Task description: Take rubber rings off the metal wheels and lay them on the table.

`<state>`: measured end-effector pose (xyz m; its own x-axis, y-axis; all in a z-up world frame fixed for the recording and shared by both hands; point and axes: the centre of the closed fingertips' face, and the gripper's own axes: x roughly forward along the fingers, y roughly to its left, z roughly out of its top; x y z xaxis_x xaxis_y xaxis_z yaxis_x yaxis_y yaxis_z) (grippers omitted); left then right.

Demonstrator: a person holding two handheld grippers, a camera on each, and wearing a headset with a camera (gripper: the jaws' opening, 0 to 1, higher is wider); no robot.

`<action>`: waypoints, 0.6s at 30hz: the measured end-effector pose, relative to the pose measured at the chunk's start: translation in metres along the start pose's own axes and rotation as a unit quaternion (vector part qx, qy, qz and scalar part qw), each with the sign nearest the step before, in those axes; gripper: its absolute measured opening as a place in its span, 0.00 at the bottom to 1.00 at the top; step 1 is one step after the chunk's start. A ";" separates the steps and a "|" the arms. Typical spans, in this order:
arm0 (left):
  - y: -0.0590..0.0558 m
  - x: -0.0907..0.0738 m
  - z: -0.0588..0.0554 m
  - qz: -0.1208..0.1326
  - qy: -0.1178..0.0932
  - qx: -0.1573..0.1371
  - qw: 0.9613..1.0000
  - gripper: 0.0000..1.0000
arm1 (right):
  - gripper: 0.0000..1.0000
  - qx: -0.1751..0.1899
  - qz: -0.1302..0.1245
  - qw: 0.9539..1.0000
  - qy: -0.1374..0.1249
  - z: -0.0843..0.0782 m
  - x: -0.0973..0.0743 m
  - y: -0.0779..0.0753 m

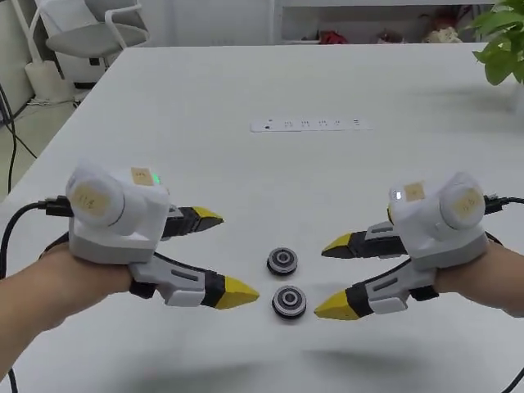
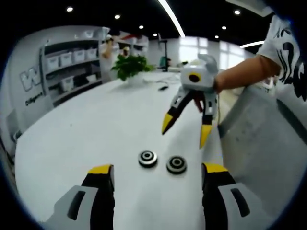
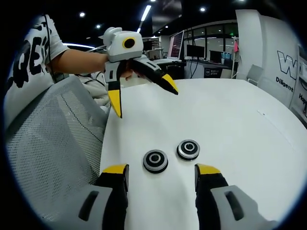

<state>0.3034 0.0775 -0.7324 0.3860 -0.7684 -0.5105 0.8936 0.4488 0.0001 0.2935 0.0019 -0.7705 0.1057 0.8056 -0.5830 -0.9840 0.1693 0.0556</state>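
Quickly: two wheels, two claws. Far wheel and near wheel flat on bench, axles up, round so no long axis, close together but apart. Black ring around each, silver hub in centre. Left claw and right claw wide open, empty, tips facing the wheels from either side, not touching.

Your head view looks down over the white tabletop. Your gripper views face each other, low and close. All three share the two black-ringed metal wheels.
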 end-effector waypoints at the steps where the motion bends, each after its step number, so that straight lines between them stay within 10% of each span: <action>1: -0.001 0.002 -0.002 -0.003 0.002 0.001 1.000 0.74 | 0.52 -0.001 0.001 1.000 0.001 -0.001 0.002 0.000; 18: -0.020 0.026 -0.016 -0.043 0.014 0.012 0.999 0.60 | 0.44 0.009 0.018 1.000 0.011 -0.010 0.015 0.002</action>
<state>0.2921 0.0564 -0.7592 0.3006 -0.7903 -0.5339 0.9286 0.3701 -0.0250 0.2920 0.0087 -0.7875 0.0673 0.7982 -0.5986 -0.9842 0.1514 0.0913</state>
